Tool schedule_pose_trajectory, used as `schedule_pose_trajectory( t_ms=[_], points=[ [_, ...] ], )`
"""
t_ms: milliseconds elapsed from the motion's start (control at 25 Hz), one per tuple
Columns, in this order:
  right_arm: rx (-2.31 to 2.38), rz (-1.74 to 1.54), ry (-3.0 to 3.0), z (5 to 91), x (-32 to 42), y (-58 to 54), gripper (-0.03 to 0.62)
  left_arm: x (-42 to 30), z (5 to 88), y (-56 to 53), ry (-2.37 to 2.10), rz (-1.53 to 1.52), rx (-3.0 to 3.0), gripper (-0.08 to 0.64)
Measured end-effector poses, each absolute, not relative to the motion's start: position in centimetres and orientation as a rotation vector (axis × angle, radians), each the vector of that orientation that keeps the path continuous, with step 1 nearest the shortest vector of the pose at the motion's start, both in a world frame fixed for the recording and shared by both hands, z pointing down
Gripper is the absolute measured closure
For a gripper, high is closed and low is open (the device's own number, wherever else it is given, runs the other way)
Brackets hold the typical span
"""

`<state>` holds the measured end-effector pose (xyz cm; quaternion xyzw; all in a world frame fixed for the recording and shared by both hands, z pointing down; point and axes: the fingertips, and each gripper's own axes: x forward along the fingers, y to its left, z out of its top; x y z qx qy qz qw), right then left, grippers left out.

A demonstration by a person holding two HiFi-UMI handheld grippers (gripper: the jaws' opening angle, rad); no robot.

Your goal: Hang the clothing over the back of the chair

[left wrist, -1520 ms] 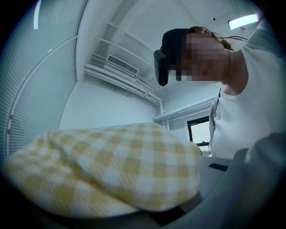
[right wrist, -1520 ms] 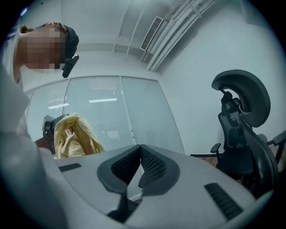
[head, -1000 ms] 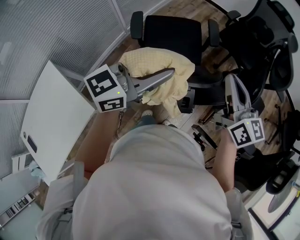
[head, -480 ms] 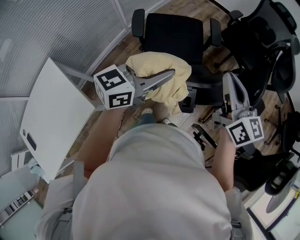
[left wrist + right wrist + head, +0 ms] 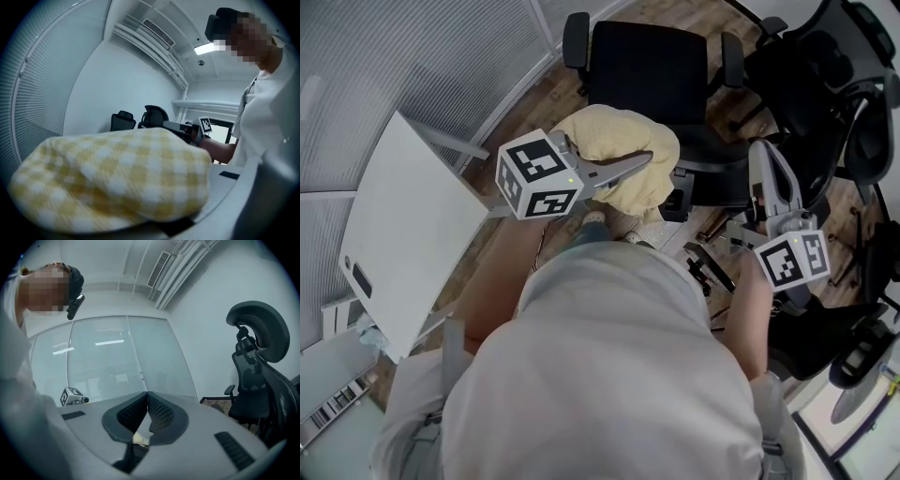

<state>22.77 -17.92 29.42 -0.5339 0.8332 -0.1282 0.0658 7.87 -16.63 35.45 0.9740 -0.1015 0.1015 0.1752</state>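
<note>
My left gripper (image 5: 649,159) is shut on a bunched yellow checked garment (image 5: 623,155), which hangs over and below its jaws in the head view. In the left gripper view that garment (image 5: 112,180) fills the lower half and hides the jaws. A black office chair (image 5: 661,70) with two armrests stands just beyond the garment, its back facing me. My right gripper (image 5: 761,155) is held to the right, jaws pressed together with nothing between them; its dark ribbed pads (image 5: 161,413) meet in the right gripper view.
A white table (image 5: 412,234) stands at the left, by a slatted glass wall (image 5: 403,66). Other black mesh chairs (image 5: 834,75) crowd the right side; one with a headrest (image 5: 260,333) shows in the right gripper view. The floor is wood plank.
My left gripper has sunk with the yellow garment and turned a little, bringing the bundle lower in front of the chair. The right gripper has kept still.
</note>
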Motion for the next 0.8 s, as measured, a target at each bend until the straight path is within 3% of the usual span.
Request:
schedule_pose_trajectory(
  t_ms=[360, 800],
  points=[
    [-1.603, -0.394, 2.509, 29.4, 22.8, -18.0, 0.571, 7.8, 36.9, -14.7, -0.092, 0.423, 2.646, 0.474],
    [-1.601, -0.385, 2.521, 29.6, 22.2, -18.8, 0.571, 8.6, 36.5, -16.0, -0.271, 0.388, 2.757, 0.474]
  ],
)
